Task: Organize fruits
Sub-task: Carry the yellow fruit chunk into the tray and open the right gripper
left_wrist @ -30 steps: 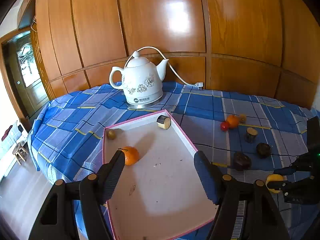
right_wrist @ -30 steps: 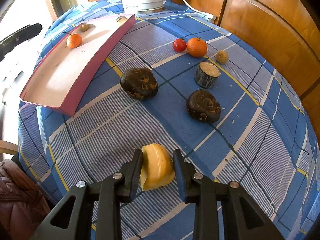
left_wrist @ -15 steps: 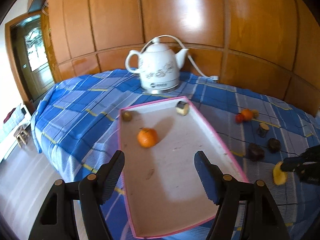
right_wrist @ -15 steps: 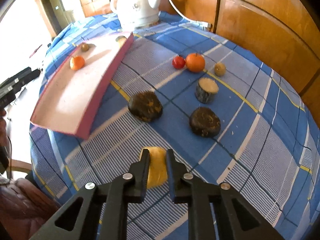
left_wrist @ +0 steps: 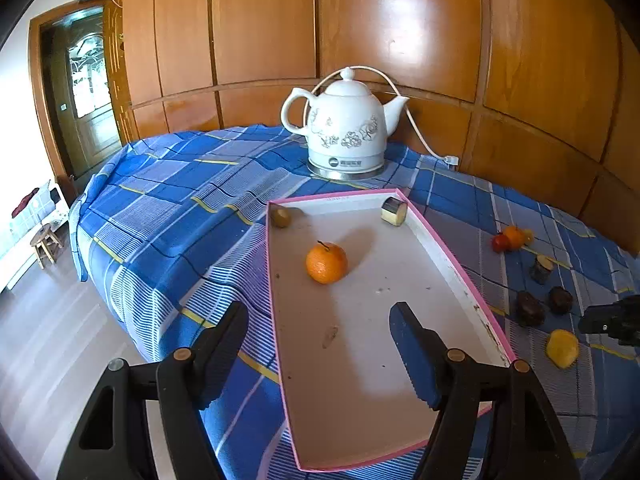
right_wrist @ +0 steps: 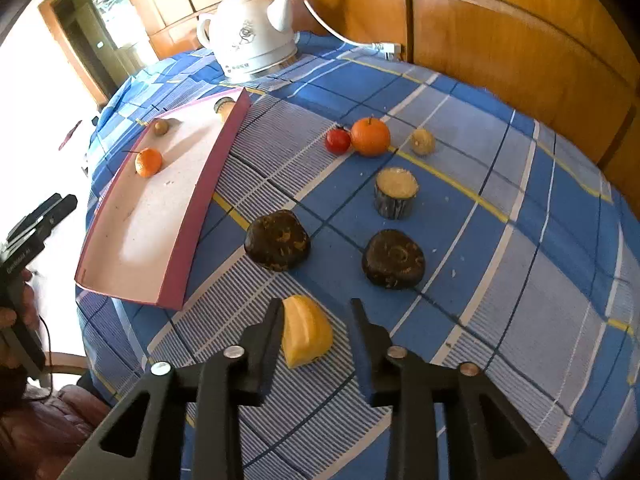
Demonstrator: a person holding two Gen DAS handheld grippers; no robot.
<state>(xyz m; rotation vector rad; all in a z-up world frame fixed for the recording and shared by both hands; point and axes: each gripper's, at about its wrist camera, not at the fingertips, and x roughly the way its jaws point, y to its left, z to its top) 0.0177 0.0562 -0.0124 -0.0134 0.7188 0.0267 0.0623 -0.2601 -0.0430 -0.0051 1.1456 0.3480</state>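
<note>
A pink-rimmed white tray (left_wrist: 448,258) (right_wrist: 208,184) lies on the blue checked cloth and holds an orange (left_wrist: 326,262) (right_wrist: 148,162), a small brown fruit (left_wrist: 280,216) and a cut piece (left_wrist: 394,211). My left gripper (left_wrist: 320,344) is open and empty over the tray's near end. My right gripper (right_wrist: 316,320) is open, its jaws on either side of a yellow fruit wedge (right_wrist: 305,332) (left_wrist: 562,348) that lies on the cloth against the left finger.
On the cloth right of the tray lie two dark fruits (right_wrist: 277,240) (right_wrist: 393,259), a cut stub (right_wrist: 396,193), an orange (right_wrist: 370,136), a red tomato (right_wrist: 338,140) and a small tan fruit (right_wrist: 423,141). A white kettle (left_wrist: 345,126) with cord stands behind.
My right gripper had closed on the yellow wedge half a second ago; its jaws are now spread apart and the wedge lies on the cloth. My left gripper has pulled back from the tray.
</note>
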